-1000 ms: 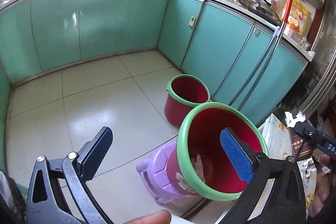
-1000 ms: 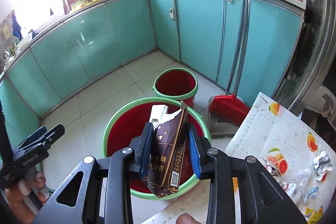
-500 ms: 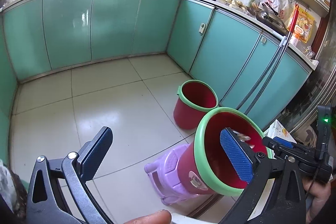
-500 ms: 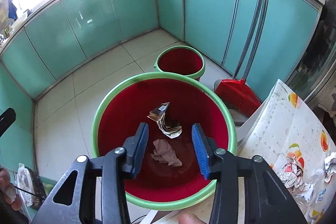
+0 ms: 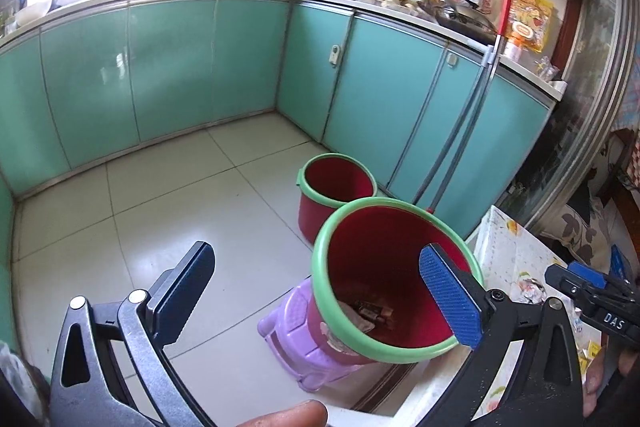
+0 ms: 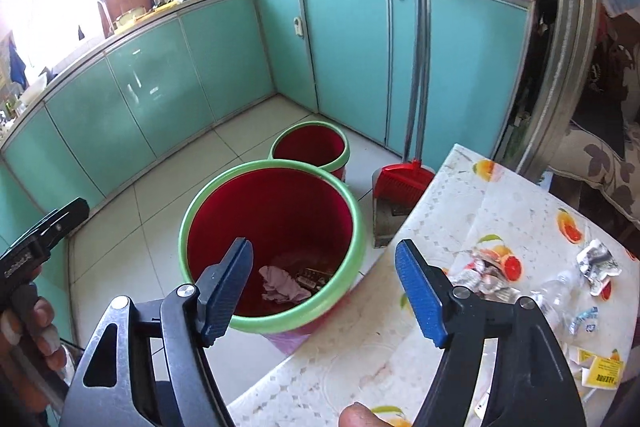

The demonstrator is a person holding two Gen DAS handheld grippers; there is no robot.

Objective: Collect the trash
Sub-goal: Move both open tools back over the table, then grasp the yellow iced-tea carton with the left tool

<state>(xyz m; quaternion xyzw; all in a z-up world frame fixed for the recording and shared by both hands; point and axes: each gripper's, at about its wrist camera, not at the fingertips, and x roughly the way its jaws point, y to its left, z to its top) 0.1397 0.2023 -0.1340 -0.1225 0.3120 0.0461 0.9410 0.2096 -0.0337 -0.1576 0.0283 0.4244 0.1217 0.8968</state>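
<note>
From the left wrist view, our left gripper [image 5: 316,295] stands wide open and empty, and the red bin with the green rim [image 5: 362,227] sits just ahead of its right finger, perched on a purple stool [image 5: 296,339]; a dark carton [image 5: 374,309] and some paper lie at the bin's bottom, so part of the trash is already collected. Our right gripper [image 5: 588,287] shows only as a dark tip at the right edge, its jaws not readable here. From the right wrist view, our right gripper [image 6: 324,287] has just been opening and now gapes with nothing between its fingers; the bin [image 6: 200,203] lies straight ahead and below its left finger, holding a pinkish crumpled rag [image 6: 280,285] beside the carton. To the right of these tongs, on the fruit-print tablecloth [image 6: 500,195], crumpled foil wrappers [image 6: 490,275], a clear bottle [image 6: 560,295] and yellow packets [image 6: 604,375] await collecting. The far table edge is cut off, so we cannot count what remains.
</note>
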